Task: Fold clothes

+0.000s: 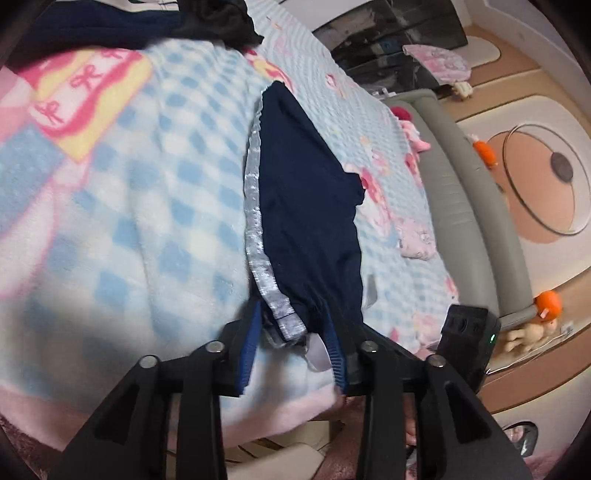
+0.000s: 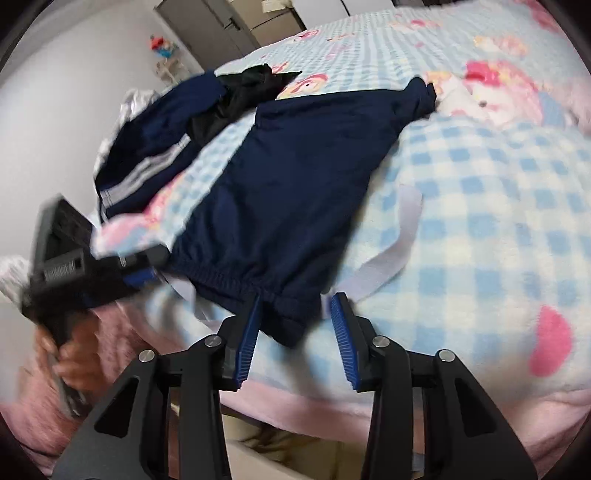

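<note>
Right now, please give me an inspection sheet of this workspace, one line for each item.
Surface: bed blanket, blue-white checks with pink cartoon prints, soft and uneven.
Job's things: navy shorts spread flat, waistband toward the grippers; white drawstring trails over the blanket.
Clutter: navy striped garment and black garment heaped behind; small pink clothes near the bed edge.
Grippers: left gripper with jaws apart around the silver-striped waistband corner; right gripper open at the other waistband corner.
Cables: nothing seen.
Surroundings: grey bed rail, orange toys, patterned floor mat, cupboard.
</note>
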{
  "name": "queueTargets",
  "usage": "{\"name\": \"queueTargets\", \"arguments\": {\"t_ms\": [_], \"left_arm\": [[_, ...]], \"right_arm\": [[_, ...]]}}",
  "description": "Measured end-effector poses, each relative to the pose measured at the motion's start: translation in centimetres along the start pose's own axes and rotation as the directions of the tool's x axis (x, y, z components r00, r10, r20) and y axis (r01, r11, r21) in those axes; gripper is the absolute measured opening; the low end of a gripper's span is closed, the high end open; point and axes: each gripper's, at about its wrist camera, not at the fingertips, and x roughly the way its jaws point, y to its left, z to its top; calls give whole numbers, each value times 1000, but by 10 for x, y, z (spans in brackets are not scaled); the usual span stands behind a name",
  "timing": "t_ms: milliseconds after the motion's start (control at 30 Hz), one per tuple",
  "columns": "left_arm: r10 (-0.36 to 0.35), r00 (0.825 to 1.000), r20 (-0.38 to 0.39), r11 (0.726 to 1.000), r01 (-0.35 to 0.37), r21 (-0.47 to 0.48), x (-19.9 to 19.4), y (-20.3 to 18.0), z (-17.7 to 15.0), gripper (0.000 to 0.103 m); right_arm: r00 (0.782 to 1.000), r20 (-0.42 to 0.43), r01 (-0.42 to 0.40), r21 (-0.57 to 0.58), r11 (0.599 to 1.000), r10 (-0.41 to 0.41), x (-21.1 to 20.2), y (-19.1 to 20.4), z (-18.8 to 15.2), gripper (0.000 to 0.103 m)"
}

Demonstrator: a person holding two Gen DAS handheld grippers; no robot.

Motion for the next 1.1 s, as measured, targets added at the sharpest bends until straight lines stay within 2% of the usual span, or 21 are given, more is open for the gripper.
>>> {"name": "queueTargets", "arguments": {"t_ms": [67,167,267,367,400,467,633,700,800,867,1100], "left_arm": [[1,1000,-17,1000,-1,6,7,-1,1,38],[13,999,-29,1000,-13,13,15,-2,5,44],[88,995,-47,995,-86,42,30,-3,9,43],[114,993,-36,990,-110,90,36,-12,8,40],[117,993,-28,988,-113,109,36,-17,6,34],[119,993,-13,983,-116,141,37,-24,4,33],[98,995,-20,992,-96,86,41,-13,8,32],[100,995,-4,991,-99,85,33,-13,6,27],[86,996,31,987,-90,130,19,-31,-2,24],[75,996,48,985,-81,154,11,-42,-7,24],[42,999,11,985,-43,167,5,-57,-32,24]], "right_arm": [[999,-8,-47,37,998,48,5,-3,3,42],[997,-47,-57,55,997,60,26,-7,7,43],[996,-43,-75,84,994,79,34,-13,9,43],[996,-31,-79,80,994,81,33,-13,9,38],[996,-25,-78,71,994,80,31,-11,8,36],[997,-10,-82,60,995,83,26,-8,6,35],[996,-14,-89,85,992,90,34,-14,6,36],[997,-11,-69,67,995,70,34,-9,7,32],[997,29,-71,14,997,71,16,4,7,24],[995,59,-79,-3,997,79,1,9,6,23],[988,121,-98,24,995,95,-40,11,-3,20]]}}
